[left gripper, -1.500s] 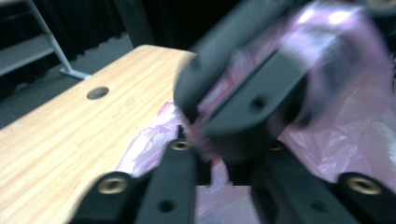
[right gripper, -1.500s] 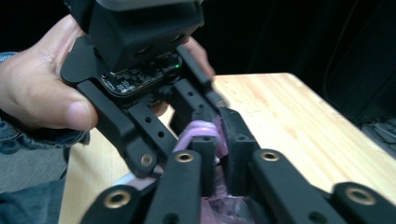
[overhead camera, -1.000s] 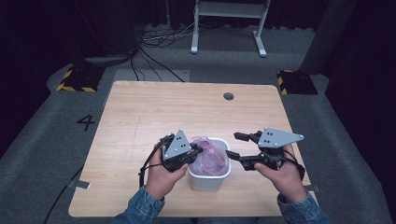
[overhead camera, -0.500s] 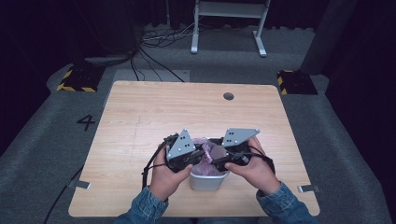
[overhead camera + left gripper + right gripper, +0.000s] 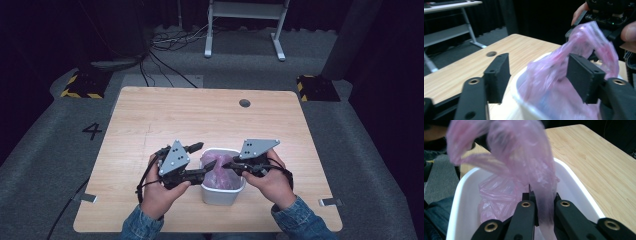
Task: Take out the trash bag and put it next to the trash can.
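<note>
Left gripper point(image 5: 200, 159) fingers just opened and spread wide, right gripper point(image 5: 226, 165) fingers just pinched together

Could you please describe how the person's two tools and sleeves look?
Both the left tool and the right tool are black with flat ribbed jaws, brass-coloured rivets and a grey three-cornered plate with dark dots on top. A black cable trails from the left one. The sleeves are blue denim.

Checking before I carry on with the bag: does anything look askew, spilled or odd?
Nothing spilled or damaged. The thin pink plastic bag bunches up out of the small white rectangular tub, not yet lining it. The right gripper pinches a fold of it; the left gripper has just been opening beside the bag.
</note>
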`<state>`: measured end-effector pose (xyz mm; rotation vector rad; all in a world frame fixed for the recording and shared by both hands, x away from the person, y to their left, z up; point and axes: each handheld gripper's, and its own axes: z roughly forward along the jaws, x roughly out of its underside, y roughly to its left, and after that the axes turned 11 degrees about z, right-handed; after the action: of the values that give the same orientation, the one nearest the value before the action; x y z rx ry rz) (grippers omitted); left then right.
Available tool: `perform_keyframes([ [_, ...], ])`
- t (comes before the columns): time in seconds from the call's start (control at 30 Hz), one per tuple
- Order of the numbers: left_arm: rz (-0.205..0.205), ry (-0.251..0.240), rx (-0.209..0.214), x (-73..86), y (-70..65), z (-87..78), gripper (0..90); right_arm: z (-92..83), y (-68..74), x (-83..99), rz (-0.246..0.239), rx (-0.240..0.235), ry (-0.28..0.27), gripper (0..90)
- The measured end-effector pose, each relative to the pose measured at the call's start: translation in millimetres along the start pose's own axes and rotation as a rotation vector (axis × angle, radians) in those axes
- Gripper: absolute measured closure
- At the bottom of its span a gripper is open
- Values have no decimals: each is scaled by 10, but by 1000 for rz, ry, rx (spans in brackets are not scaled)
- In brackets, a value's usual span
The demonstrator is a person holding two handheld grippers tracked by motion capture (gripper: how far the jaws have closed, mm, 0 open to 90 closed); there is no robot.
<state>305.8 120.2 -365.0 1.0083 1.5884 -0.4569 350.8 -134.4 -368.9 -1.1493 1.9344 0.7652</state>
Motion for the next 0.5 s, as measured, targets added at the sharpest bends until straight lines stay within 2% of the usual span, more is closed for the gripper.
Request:
perform_keyframes([
  [0.1, -3, 1, 9, 42, 8, -117, 321, -9, -9, 17, 8, 2, -22, 888],
  [0.13, 2, 15, 14, 63, -5, -137, 319, -24, -13, 27, 16, 2, -38, 888],
  [0.27, 47, 92, -14, 168, -82, -169, 316, -44, -29, 34, 23, -3, -46, 888],
  [0.37, 25, 71, 0, 226, -104, -169, 320, -60, -48, 34, 30, 1, -57, 888],
  [0.43, 27, 88, 7, 258, -118, -135, 336, -73, -53, 27, 36, 1, -67, 888],
  [0.5, 22, 80, 19, 289, -139, -99, 363, -92, -51, 14, 37, 3, -78, 888],
])
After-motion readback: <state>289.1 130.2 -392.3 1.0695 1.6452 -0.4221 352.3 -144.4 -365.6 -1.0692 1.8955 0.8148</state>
